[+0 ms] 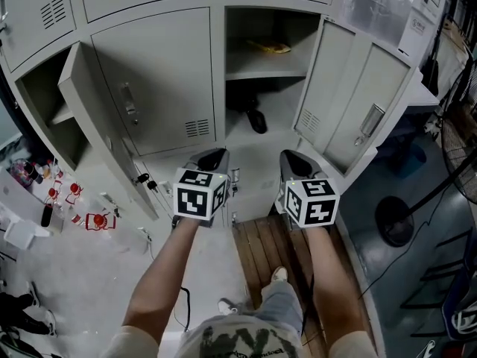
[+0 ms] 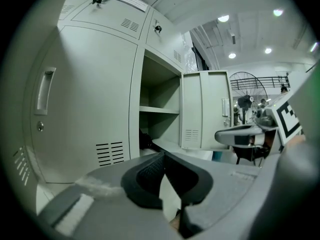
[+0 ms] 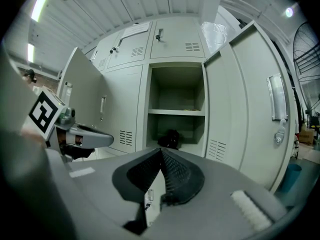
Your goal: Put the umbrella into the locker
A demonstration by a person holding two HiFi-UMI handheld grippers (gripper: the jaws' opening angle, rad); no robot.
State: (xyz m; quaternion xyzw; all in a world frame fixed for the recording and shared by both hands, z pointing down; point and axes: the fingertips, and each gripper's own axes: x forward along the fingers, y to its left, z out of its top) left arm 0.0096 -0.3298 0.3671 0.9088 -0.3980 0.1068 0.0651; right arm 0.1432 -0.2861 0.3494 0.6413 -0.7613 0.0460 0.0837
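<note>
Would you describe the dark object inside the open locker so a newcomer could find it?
In the grey locker bank, take the open compartment right of centre. Below its shelf lies a black bundle, likely the umbrella; the yellow item sits above the shelf.

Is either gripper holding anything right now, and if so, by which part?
Nothing is held. The left gripper and the right gripper are both shut with nothing between their jaws. The dark umbrella lies in the open locker.
</note>
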